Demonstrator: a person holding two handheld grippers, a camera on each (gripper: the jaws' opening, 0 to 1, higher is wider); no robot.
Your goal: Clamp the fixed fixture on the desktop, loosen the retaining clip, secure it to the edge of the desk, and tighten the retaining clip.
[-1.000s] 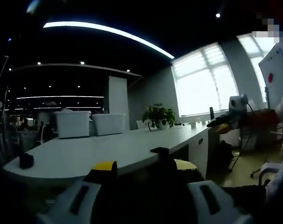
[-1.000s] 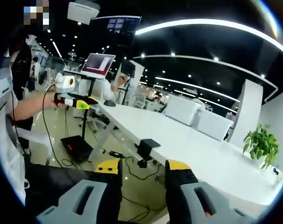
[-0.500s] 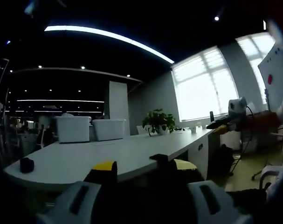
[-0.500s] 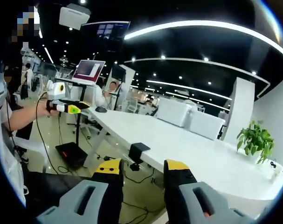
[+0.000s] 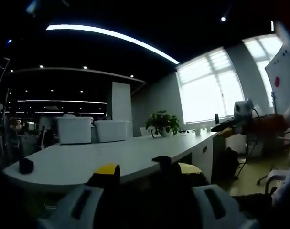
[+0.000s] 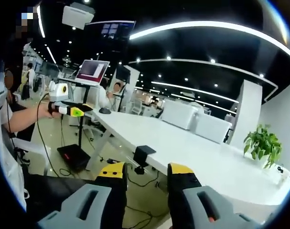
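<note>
Both grippers are hovering off the near edge of the white tabletop (image 6: pixel 192 148), not touching anything. The left gripper (image 5: pixel 147 183) is showing its jaws parted with nothing between them; in its view the black fixture (image 5: pixel 162 161) is sitting clamped on the tabletop edge just beyond the jaw tips. The right gripper (image 6: pixel 145 183) is also holding its yellow-tipped jaws apart and empty; in its view the fixture (image 6: pixel 144 155) is hanging on the tabletop edge, just past the jaws, a black knob showing below it. A small black object (image 5: pixel 26 165) is resting on the tabletop's far left end. A potted plant (image 6: pixel 264 145) is standing toward the far end. White bins (image 6: pixel 202 121) are sitting behind.
</note>
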